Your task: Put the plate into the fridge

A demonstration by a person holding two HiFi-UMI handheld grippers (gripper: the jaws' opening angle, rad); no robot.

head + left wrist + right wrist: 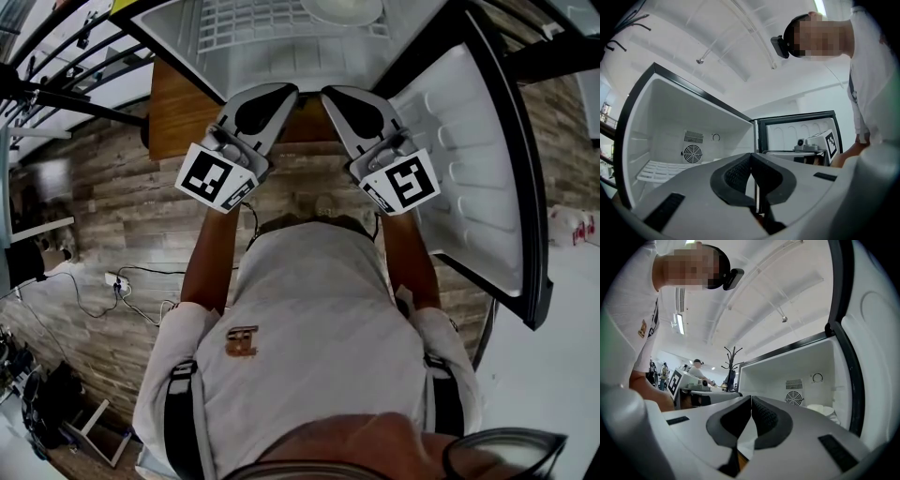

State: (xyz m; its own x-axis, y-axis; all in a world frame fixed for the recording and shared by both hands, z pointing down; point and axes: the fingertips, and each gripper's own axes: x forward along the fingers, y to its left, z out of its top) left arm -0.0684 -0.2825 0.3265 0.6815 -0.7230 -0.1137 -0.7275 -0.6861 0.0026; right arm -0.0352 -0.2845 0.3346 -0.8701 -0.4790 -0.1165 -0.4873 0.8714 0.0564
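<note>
With the plate (342, 9) already lying on the wire shelf (253, 23) inside the fridge (787, 364), the left gripper (751, 155) and right gripper (751, 398) are holding their jaws together on nothing, so I am judging it best to be pushing the open door (469, 159) shut gently.

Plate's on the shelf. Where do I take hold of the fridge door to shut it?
I'd grip the door by its free edge, the end nearest you, from its outer right side with the right gripper: it stands wide open, hinged at the far end.
</note>
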